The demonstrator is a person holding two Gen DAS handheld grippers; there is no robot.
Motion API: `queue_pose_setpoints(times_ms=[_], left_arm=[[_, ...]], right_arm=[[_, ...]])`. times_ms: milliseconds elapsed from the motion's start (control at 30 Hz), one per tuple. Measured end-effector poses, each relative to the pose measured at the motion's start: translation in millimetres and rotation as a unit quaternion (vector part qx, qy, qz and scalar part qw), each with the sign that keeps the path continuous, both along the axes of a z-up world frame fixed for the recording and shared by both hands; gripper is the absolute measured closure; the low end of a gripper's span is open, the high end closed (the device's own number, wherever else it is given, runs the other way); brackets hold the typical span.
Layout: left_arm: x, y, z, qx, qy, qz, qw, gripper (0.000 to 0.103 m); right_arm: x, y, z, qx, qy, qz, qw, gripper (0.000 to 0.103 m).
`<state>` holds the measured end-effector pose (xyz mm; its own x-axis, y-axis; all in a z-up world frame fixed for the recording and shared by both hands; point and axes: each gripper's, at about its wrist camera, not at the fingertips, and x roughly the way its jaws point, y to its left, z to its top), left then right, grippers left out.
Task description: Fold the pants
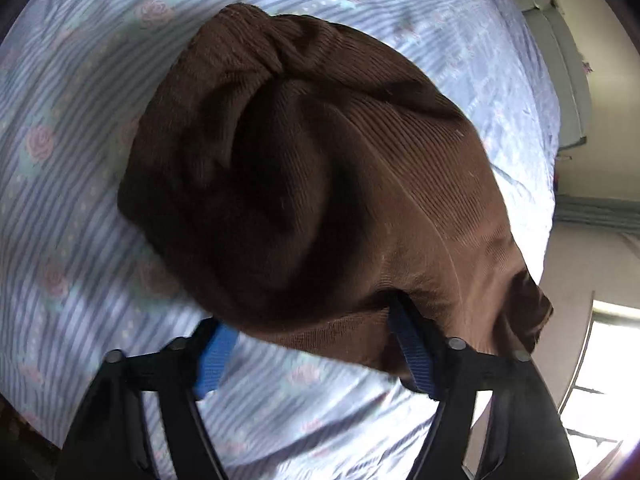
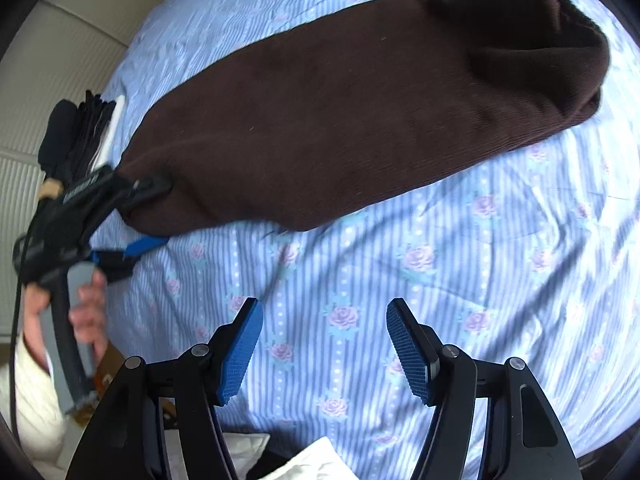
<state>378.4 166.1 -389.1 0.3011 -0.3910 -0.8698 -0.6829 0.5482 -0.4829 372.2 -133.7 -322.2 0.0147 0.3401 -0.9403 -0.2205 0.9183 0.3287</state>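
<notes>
The brown corduroy pants (image 2: 360,112) lie as a long strip on the blue striped floral bedsheet (image 2: 360,300), bunched at the far right end. In the left wrist view the pants (image 1: 300,160) fill the middle. My left gripper (image 1: 312,332) is open with its jaws wide, its right finger (image 1: 412,344) tucked under the near pants edge. It also shows in the right wrist view (image 2: 156,216) at the pants' left end. My right gripper (image 2: 324,344) is open and empty above bare sheet, nearer than the pants.
A dark folded stack with a white item (image 2: 96,132) sits at the bed's left edge. A cream wall and radiator (image 2: 20,220) are on the left. White cloth (image 2: 308,460) lies at the near edge. A window (image 1: 608,364) is at right.
</notes>
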Motion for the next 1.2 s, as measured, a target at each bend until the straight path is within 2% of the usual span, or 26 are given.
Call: queue_pose_setpoints(times_ms=[67, 167, 233, 333, 433, 500, 667, 800, 867, 1000, 1067, 1200], left_arm=[[-2, 3, 1, 0.004, 0.017, 0.0, 0.9998, 0.074], [-4, 8, 22, -0.003, -0.008, 0.004, 1.0, 0.086], [-2, 10, 45, -0.003, -0.031, 0.006, 0.9995, 0.088], [16, 11, 85, 0.018, -0.073, -0.006, 0.9972, 0.092], [38, 11, 105, 0.027, -0.101, -0.016, 0.9943, 0.093], [55, 11, 113, 0.042, -0.115, -0.029, 0.992, 0.093], [77, 14, 113, 0.053, -0.112, -0.037, 0.9916, 0.093], [76, 21, 113, 0.055, -0.112, -0.038, 0.9914, 0.093], [75, 23, 112, 0.051, -0.112, -0.033, 0.9919, 0.093], [73, 26, 109, 0.046, -0.108, -0.033, 0.9925, 0.093], [72, 25, 110, 0.051, -0.107, -0.039, 0.9922, 0.093], [60, 27, 107, 0.059, -0.103, -0.042, 0.992, 0.093]], right_arm=[[1, 5, -4, 0.006, 0.004, 0.002, 1.0, 0.037], [6, 13, -6, 0.025, 0.009, 0.007, 1.0, 0.037], [9, 15, -4, 0.04, 0.003, 0.009, 0.999, 0.037], [17, 18, 1, 0.074, -0.001, 0.007, 0.997, 0.037], [28, 24, 7, 0.114, -0.005, -0.002, 0.994, 0.037], [38, 32, 11, 0.121, -0.016, -0.002, 0.993, 0.037], [66, 43, 23, 0.109, -0.056, -0.01, 0.992, 0.037], [84, 44, 41, 0.125, -0.096, -0.023, 0.987, 0.037], [92, 48, 37, 0.13, -0.088, -0.018, 0.987, 0.037], [92, 60, 15, 0.144, -0.036, 0.0, 0.989, 0.037], [89, 69, 11, 0.131, -0.029, 0.012, 0.991, 0.037], [90, 76, 42, 0.108, -0.105, 0.014, 0.988, 0.037]])
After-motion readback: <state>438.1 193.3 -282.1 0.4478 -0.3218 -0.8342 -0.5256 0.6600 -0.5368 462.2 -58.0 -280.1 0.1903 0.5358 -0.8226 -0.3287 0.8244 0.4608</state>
